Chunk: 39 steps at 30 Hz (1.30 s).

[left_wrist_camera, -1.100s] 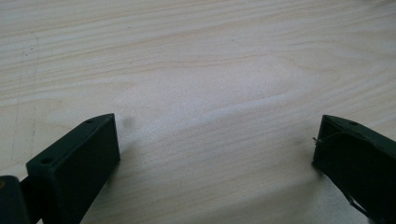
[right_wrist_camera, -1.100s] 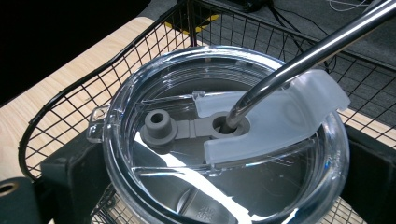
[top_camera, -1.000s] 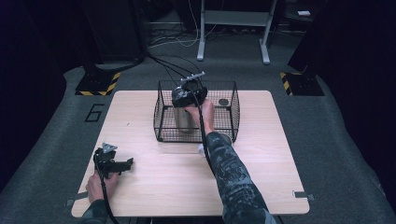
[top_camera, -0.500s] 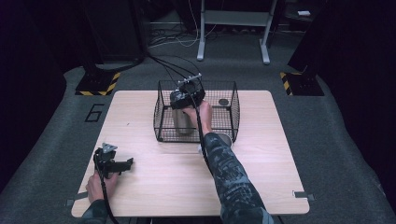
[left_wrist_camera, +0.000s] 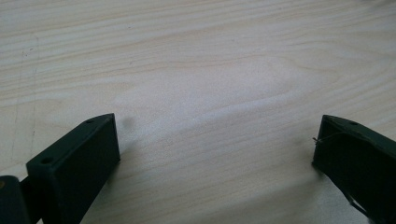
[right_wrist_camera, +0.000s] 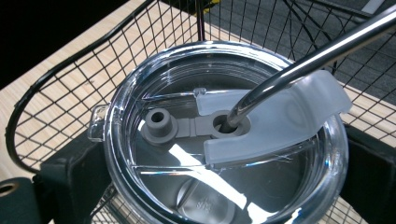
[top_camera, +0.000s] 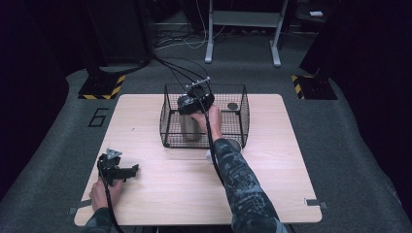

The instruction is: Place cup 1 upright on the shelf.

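Gripping: right tool (right_wrist_camera: 224, 186) clamps lidded tumbler (right_wrist_camera: 224, 140)
Around: wire basket (top_camera: 167, 121), straw (right_wrist_camera: 317, 56)
Left tool (left_wrist_camera: 215, 154): wide open, empty, on counter (left_wrist_camera: 210, 70)

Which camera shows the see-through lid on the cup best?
The right gripper view: the clear lid sits close up, with a metal straw through its hole. In the high view the tumbler is small inside the wire basket, its lid hidden by the right gripper.

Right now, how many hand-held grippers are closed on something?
1. The right hand-held gripper clamps the lidded tumbler inside the wire basket; the left hand-held gripper rests open on the table.
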Motion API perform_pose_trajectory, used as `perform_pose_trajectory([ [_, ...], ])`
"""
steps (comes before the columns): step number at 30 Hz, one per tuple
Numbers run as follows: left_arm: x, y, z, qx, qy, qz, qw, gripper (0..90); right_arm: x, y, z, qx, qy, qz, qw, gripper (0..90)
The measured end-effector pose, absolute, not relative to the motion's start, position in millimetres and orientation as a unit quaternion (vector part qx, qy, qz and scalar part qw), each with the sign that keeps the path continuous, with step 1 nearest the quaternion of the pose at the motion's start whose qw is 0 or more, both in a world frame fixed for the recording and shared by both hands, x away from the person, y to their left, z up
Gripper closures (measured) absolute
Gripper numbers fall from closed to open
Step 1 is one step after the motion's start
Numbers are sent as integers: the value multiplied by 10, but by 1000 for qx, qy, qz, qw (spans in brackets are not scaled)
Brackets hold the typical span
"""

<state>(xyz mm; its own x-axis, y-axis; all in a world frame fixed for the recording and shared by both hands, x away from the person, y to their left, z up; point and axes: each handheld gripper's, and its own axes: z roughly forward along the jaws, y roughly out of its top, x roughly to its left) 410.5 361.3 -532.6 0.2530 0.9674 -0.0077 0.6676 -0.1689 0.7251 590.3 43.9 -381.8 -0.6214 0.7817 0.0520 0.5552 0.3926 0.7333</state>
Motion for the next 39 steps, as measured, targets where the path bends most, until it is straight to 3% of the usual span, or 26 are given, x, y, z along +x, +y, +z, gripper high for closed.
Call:
perform_pose_trajectory([
  [19, 4107, 3618, -5321, 729, 561, 238, 313, 3, 5764, 404, -3678, 393, 832, 368, 130, 0],
  [39, 4108, 3632, -5314, 736, 555, 238, 306, 3, 5325, -231, -3296, 360, 833, 397, 135, 0],
])
